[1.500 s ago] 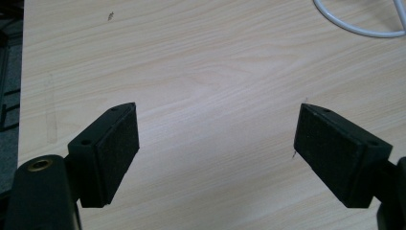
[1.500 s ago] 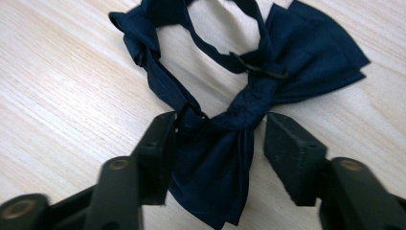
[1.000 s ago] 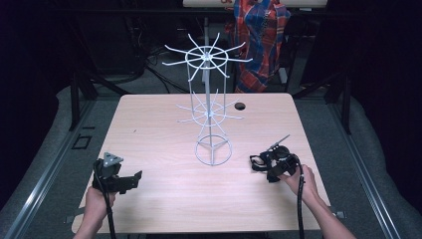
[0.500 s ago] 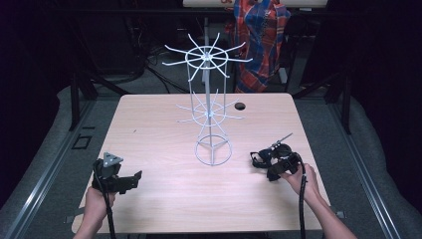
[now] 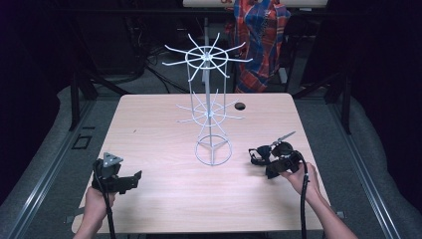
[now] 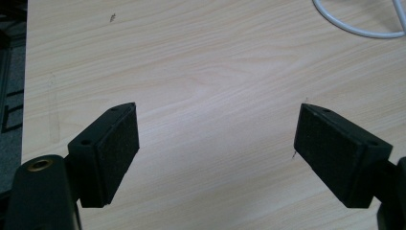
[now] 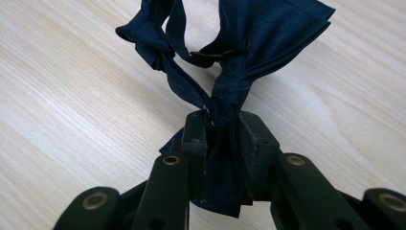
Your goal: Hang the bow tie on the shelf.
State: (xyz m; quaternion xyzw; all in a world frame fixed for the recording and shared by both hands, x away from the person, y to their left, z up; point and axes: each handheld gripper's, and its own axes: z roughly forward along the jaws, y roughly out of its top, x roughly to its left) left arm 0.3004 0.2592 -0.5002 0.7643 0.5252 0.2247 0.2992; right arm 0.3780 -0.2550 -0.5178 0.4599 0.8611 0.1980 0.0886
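A dark navy bow tie [image 7: 225, 52] of folded fabric with a thin strap lies just above the wooden table [image 5: 164, 124]. My right gripper [image 7: 222, 124] is shut on its pinched middle, and the cloth bunches between the pads. In the high view that gripper [image 5: 259, 155] sits at the table's right, near the white wire display rack [image 5: 209, 114], with the tie's dark loops [image 5: 256, 154] at its tip. My left gripper [image 6: 218, 129] stands open over bare wood with nothing between its pads [image 6: 117, 143]; the high view puts it [image 5: 134, 178] at the front left corner.
The wire rack stands mid-table with two rings of radiating hooks, and its round base [image 5: 214, 152] lies left of the right gripper. A small black disc [image 5: 240, 106] lies behind it. A person in a plaid shirt [image 5: 259, 35] stands beyond the far edge.
The right gripper with the bow tie has shifted very slightly. The left gripper and the rack have stayed put.
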